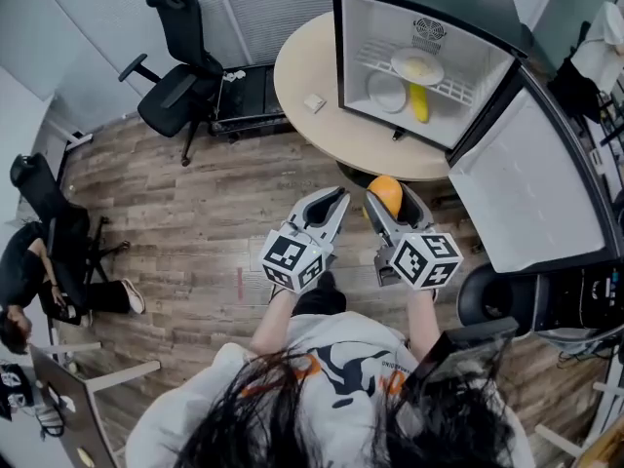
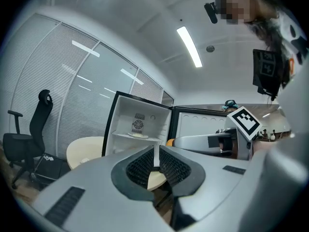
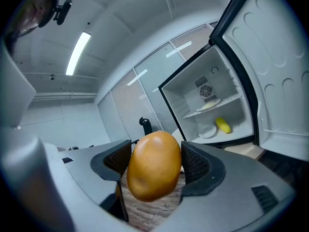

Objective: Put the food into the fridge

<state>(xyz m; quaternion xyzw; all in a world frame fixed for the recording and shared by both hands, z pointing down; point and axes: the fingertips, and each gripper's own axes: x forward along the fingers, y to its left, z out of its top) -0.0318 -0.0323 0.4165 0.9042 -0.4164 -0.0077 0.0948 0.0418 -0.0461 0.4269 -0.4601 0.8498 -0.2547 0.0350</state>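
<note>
My right gripper [image 1: 383, 199] is shut on an orange-brown potato [image 3: 154, 165], which also shows as the potato [image 1: 385, 193] in the head view. It hovers over the floor in front of the small open fridge [image 1: 425, 66] on the round table. Inside, a plate with food [image 1: 417, 66] sits on the wire shelf, and a white plate [image 1: 387, 92] and a yellow piece of food [image 1: 418, 102] lie on the bottom. My left gripper [image 1: 336, 203] is shut and empty, beside the right one; its jaws nearly touch in the left gripper view [image 2: 156, 154].
The fridge door [image 1: 531, 188] swings open to the right. The round beige table [image 1: 307, 76] carries a small white item [image 1: 314, 103]. A black office chair [image 1: 180, 81] stands at the back left. A person sits on the floor [image 1: 34, 271] at the far left.
</note>
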